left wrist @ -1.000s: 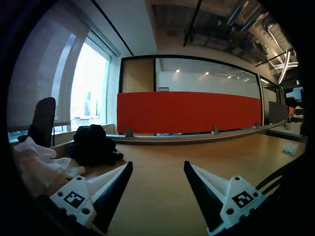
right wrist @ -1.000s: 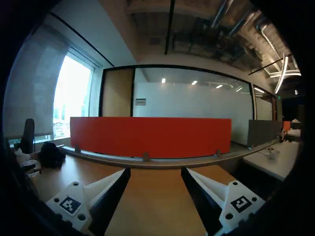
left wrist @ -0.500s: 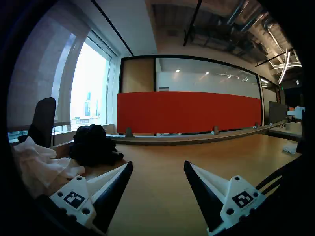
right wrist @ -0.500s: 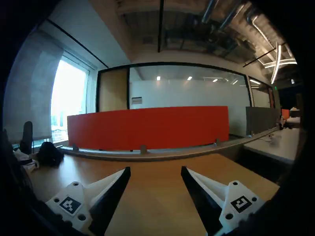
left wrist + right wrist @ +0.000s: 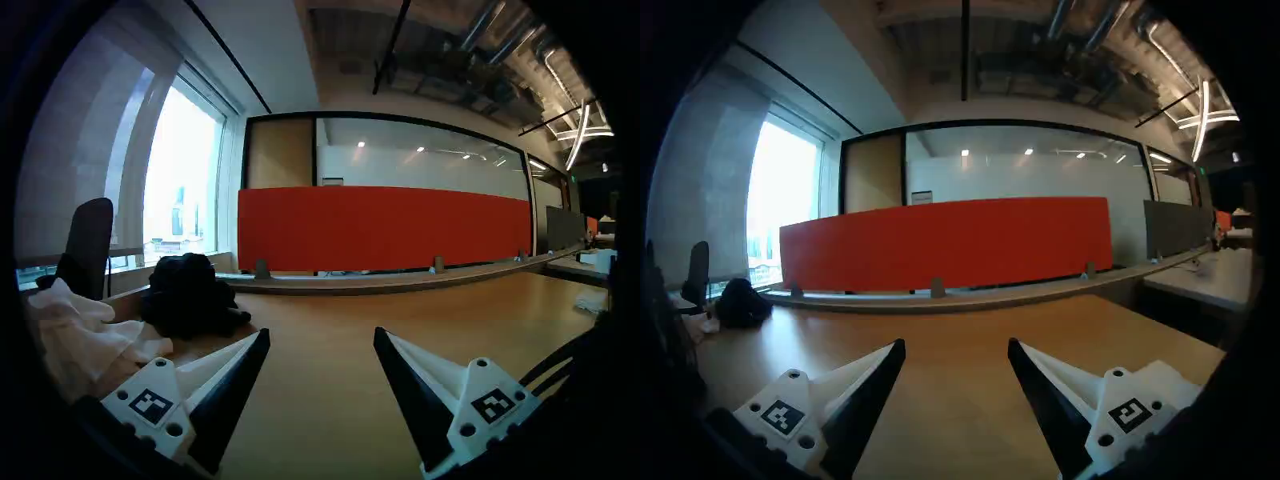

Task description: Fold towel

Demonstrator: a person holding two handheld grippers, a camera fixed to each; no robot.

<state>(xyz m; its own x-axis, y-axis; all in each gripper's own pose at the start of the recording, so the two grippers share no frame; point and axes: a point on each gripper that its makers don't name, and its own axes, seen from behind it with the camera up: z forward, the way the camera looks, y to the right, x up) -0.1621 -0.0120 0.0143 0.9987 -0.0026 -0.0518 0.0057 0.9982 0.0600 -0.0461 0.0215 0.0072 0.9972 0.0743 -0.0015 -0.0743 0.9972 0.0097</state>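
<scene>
Since a second ago the right tool has swung, so that more of the table lies ahead of it and the orange divider along the far edge now slants. The left tool has hardly stirred.

Likely trouble: the towel lies crumpled and white near the table's left edge, just beside a black bundle. A reach there may snag the bundle, pinch several layers at once, or drag cloth off the edge.

Both tools stand spread wide, holding and touching nothing, with bare table between their fingers. The left one is near the towel and the right one well apart from it.
</scene>
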